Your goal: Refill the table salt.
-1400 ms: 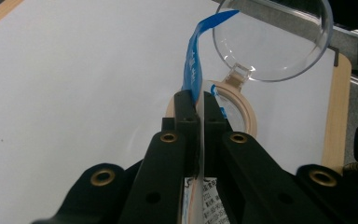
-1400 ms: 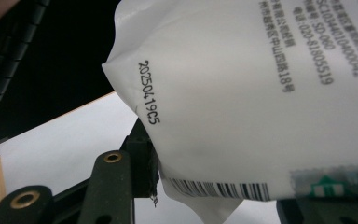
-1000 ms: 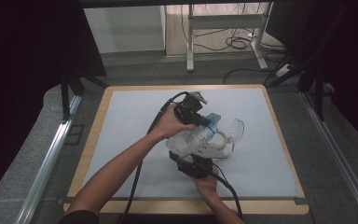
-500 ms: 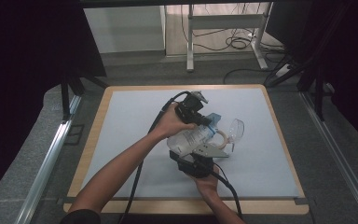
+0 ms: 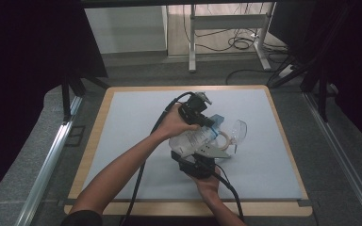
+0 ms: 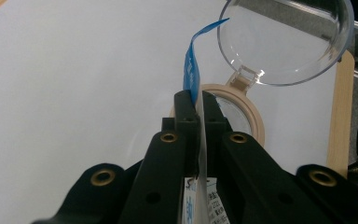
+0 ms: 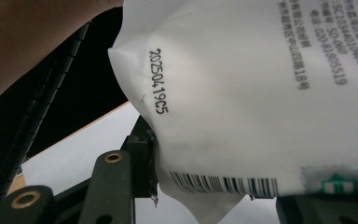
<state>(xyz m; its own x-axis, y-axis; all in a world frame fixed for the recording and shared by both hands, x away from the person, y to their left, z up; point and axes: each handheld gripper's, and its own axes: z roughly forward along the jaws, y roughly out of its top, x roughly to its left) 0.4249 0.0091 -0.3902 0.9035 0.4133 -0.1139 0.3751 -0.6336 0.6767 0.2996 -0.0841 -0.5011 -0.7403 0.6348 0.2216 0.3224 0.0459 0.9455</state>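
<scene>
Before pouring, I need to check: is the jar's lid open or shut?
Open. The clear domed lid is swung back on its hinge, leaving the jar mouth uncovered below the bag.

Bag point(image 7: 261, 93): in my right gripper view its top and right side run off the frame, the print along the upper right is cut short, and a blurred patch sits over the label beside the barcode; my right gripper point(image 7: 214, 186) has its right-hand jaw almost wholly behind the bag. Container point(image 6: 235, 109): in my left gripper view my left gripper point(image 6: 196, 105) and the pinched blue strip point(image 6: 191, 70) cover its near rim. Clear lid point(image 6: 284, 42): cropped at the top edge.
</scene>
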